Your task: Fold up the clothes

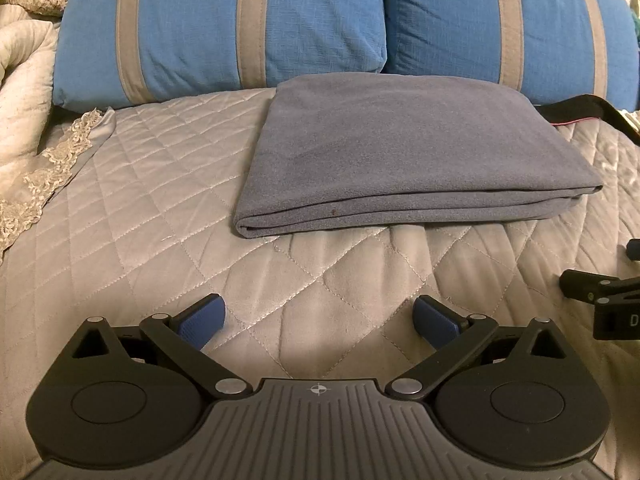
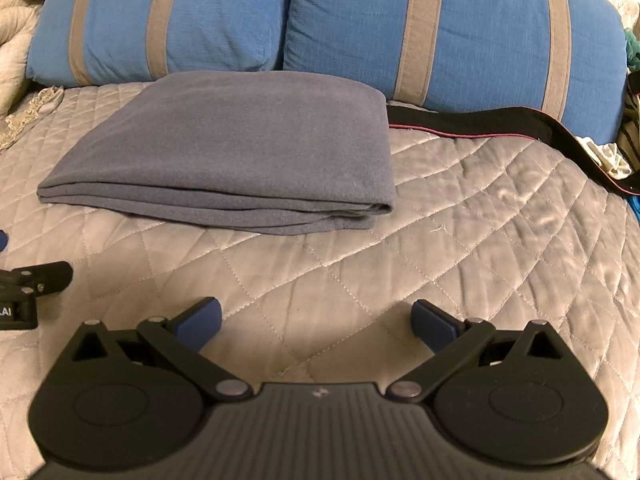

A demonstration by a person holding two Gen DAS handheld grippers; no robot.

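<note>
A grey-blue garment (image 1: 384, 152) lies folded into a flat rectangle on the quilted bedspread (image 1: 160, 200), its layered edges facing me. In the right wrist view the same garment (image 2: 240, 152) sits left of centre. My left gripper (image 1: 319, 322) hovers open over the quilt, short of the garment's near edge, holding nothing. My right gripper (image 2: 316, 322) is open too, nothing between its blue pads (image 2: 200, 326), and stands apart from the garment's right corner. Each gripper shows at the edge of the other's view: the right gripper (image 1: 600, 288), the left gripper (image 2: 32, 284).
Two blue pillows with grey stripes (image 1: 224, 24) (image 2: 452, 32) lean behind the garment. A black strap with a red edge (image 2: 500, 124) runs along the quilt to the right. A lace-trimmed cream cover (image 1: 36, 160) is bunched at the left. Assorted fabric (image 2: 624, 152) lies far right.
</note>
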